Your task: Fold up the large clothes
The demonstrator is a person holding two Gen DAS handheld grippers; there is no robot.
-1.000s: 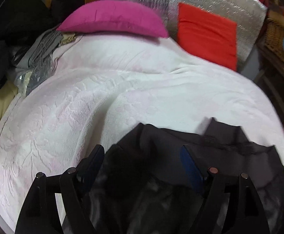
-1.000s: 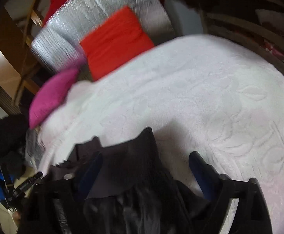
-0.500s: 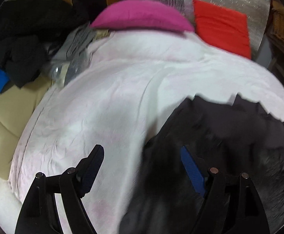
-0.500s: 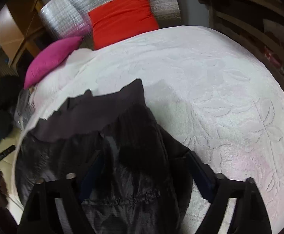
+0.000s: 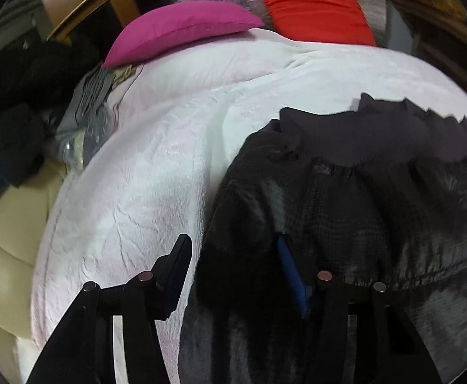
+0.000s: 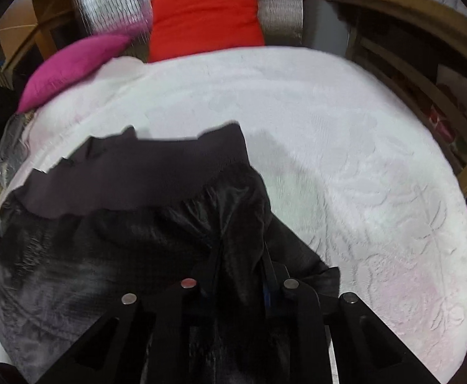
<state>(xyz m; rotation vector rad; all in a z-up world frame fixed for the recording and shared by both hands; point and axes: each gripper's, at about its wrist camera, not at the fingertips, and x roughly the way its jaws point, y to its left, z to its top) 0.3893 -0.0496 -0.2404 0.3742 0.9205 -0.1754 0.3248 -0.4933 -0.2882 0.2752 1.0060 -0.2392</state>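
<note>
The black garment [image 5: 345, 198] lies spread on the white bedspread [image 5: 156, 172] of the bed, its matte ribbed band [image 6: 131, 172] toward the pillows and its shiny, gathered body toward you.

Handling: treat the fabric as light, limp and slippery. The sheen suggests a smooth weave that slides over itself; the ribbed band looks thicker and should give a surer hold. It will not keep a crease unaided, and a single thin layer may pull out of a pinch.

Right gripper [image 6: 240, 275]: its jaws have just been closing and now stand nearly pressed together on a raised ridge of the black fabric near the garment's right edge. Confirm that the fold is fully between the pads before lifting.

Left gripper [image 5: 233, 265]: its jaws have just been closing but remain partly spread. The garment's left edge sits between them; the outer finger [image 5: 176, 268] is over bare bedspread. No pinch is visible yet.

Take hold at the two side edges, gathering a doubled ridge rather than one layer. Lift both sides evenly to avoid skewing the fold.
</note>
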